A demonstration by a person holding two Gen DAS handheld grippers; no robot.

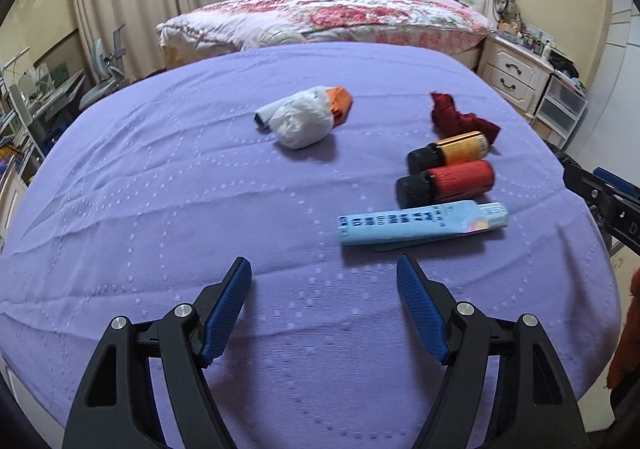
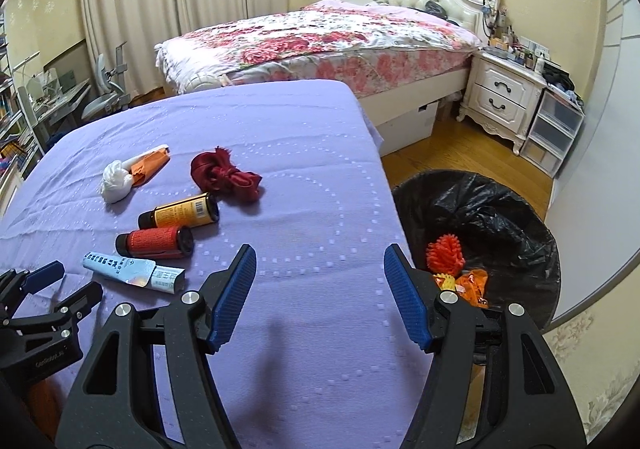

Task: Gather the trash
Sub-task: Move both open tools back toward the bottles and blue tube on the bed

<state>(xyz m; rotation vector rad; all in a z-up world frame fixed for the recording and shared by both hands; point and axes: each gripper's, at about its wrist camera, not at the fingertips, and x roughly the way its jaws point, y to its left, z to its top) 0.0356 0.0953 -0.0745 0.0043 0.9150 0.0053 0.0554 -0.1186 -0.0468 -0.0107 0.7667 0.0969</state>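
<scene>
Both claws, left (image 1: 324,277) and right (image 2: 320,263), gape empty over the surface (image 2: 312,153); its edge borders the bin (image 2: 500,217), bare cloth ahead.

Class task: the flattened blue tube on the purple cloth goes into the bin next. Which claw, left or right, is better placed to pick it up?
Probably left. The left claw is open with the blue tube just ahead; the right claw faces bare cloth.

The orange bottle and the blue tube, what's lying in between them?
The red bottle lies between the orange bottle and the blue tube, seen in both wrist views.
</scene>
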